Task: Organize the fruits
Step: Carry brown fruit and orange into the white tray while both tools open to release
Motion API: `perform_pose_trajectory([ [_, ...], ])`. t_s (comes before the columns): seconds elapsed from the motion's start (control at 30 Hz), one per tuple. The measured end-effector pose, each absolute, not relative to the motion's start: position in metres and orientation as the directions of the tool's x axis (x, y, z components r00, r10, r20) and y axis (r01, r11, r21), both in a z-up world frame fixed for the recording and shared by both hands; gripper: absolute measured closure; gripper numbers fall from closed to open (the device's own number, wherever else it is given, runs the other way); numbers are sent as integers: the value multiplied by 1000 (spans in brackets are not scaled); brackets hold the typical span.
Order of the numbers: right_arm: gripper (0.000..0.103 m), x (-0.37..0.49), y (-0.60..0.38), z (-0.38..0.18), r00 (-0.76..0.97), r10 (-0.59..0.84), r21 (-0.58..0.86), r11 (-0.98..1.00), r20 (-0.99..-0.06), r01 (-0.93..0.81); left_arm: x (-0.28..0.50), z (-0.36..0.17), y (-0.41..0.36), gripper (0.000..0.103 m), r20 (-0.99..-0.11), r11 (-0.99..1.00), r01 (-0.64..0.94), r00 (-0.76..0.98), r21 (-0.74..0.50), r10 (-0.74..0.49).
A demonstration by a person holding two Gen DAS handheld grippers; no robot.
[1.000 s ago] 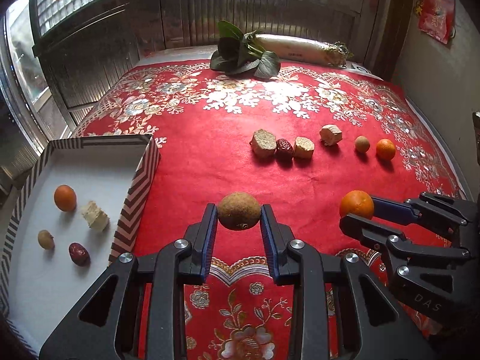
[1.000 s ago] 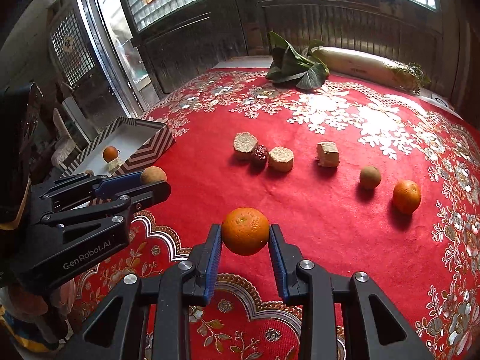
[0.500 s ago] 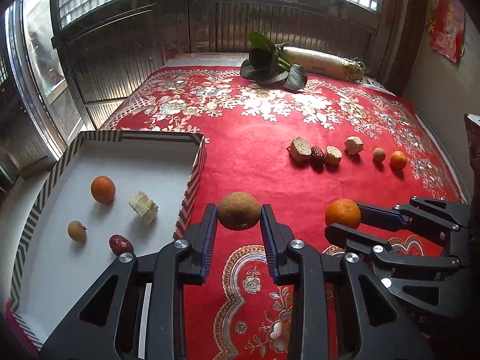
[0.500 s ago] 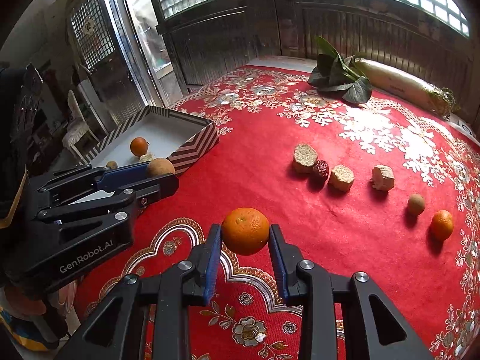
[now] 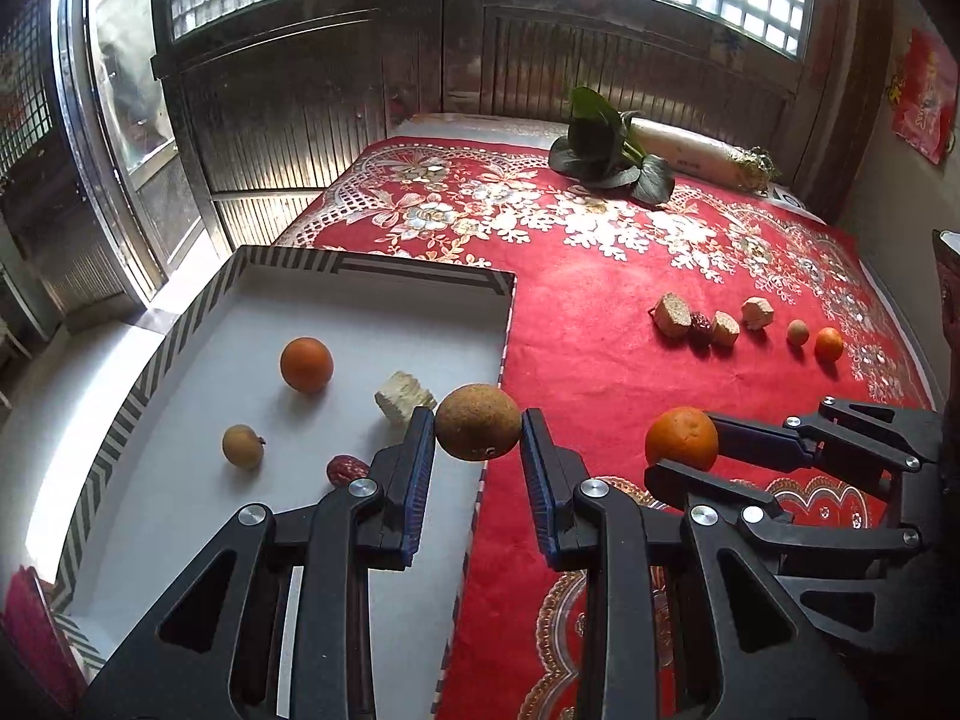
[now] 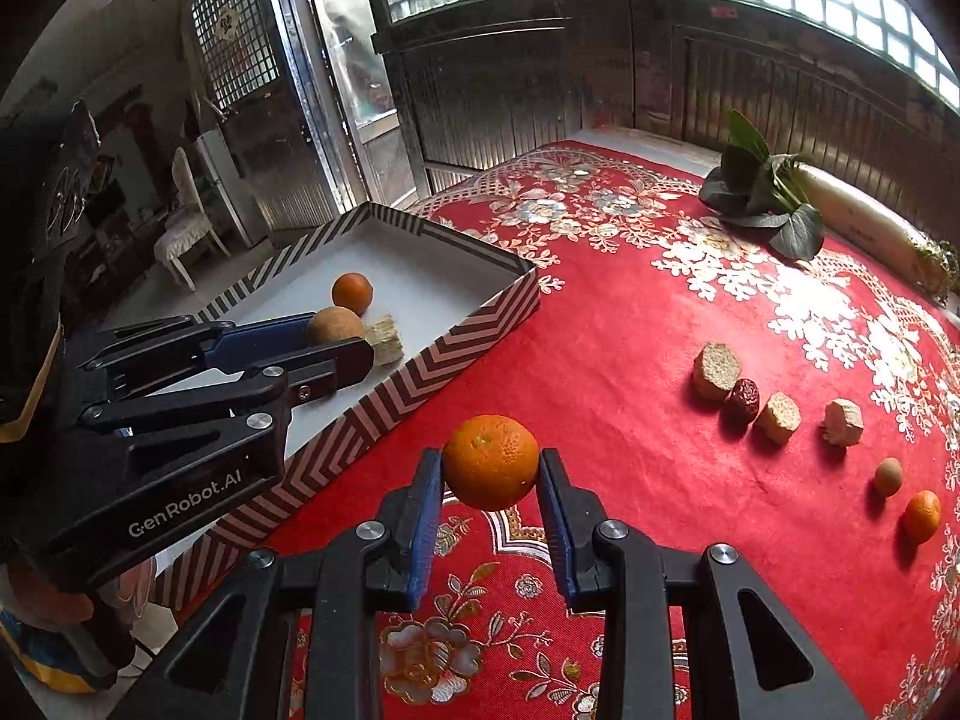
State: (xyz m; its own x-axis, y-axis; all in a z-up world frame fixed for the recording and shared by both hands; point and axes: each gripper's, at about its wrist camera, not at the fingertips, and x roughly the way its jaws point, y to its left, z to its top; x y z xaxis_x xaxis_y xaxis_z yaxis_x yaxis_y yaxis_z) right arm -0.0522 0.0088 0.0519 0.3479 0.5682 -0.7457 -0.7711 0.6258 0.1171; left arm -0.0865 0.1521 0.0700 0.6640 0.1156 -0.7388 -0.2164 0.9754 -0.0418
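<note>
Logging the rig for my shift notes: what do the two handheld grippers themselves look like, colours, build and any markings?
Both look alike. The left gripper and right gripper are matte black plastic linkage frames with cut-out openings and round silver pivot screws. The jaws are lined with blue ribbed pads. The left gripper's body reads "GenRobot.AI" in white, as seen from the right wrist camera. No cables show.
</note>
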Motion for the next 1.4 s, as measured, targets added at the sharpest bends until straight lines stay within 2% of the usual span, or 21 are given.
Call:
perform_pose_trajectory([
  [0.47,73,-72,64,58,295,592,89,532,-750,-842,-106,66,207,75,-746,945,-327,637,-33,194],
  [0.83,73,-86,114,51,229,587,64,435,-776,-898,-115,44,252,75,-789,912,-408,576,-49,215],
  [1.4,72,-96,157,11,141,515,62,358,-845,-932,-106,24,266,75,-845,914,-407,489,-3,215],
])
